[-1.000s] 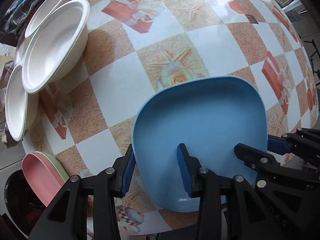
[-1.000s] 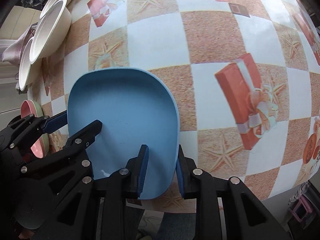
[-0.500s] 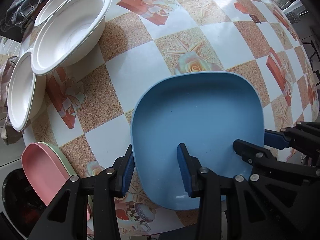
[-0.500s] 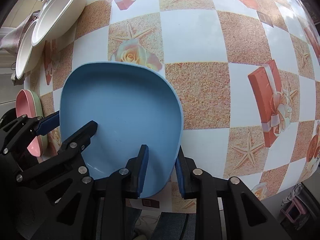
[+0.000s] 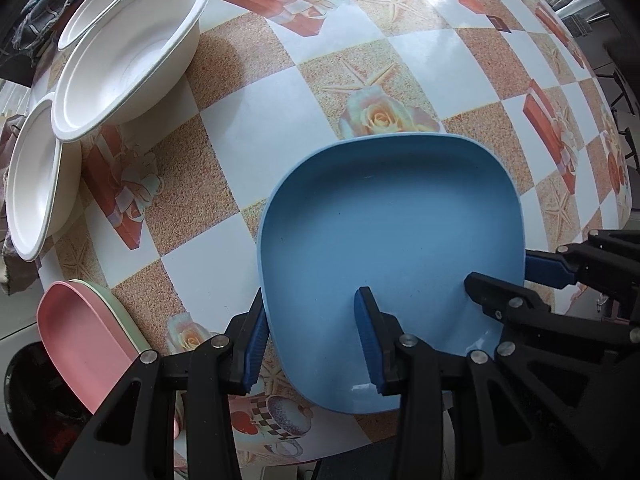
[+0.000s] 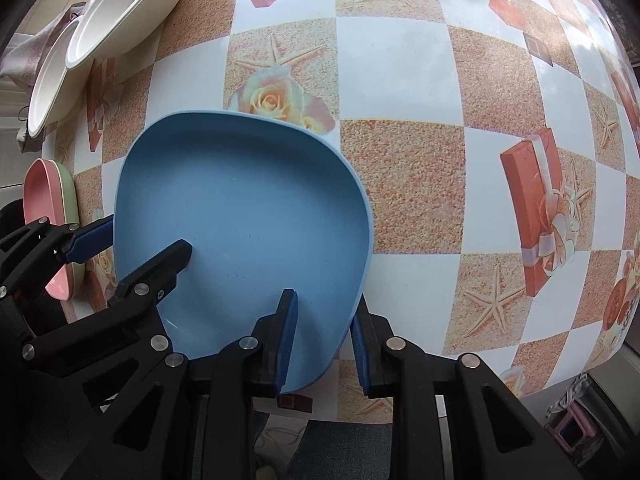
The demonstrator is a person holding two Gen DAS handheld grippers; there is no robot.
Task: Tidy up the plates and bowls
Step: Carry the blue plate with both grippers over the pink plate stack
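Observation:
A blue square plate (image 5: 392, 248) is held over the table's near edge by both grippers. My left gripper (image 5: 310, 332) straddles its left rim, one finger inside the plate and one outside. My right gripper (image 6: 322, 334) straddles its right rim (image 6: 360, 264) the same way, its fingers close around the rim. A pink plate stacked on a green one (image 5: 80, 332) lies at the near left and shows in the right wrist view (image 6: 44, 204). Three white bowls (image 5: 124, 52) stand at the far left.
The table has a checked cloth (image 5: 248, 128) with roses, starfish and gift boxes. Its near edge runs just under the grippers. The white bowls also show in the right wrist view (image 6: 116, 12) at the top left.
Both grippers and the blue plate have moved forward and left over the table, nearer the white bowls and the pink and green plates. The grips look the same.

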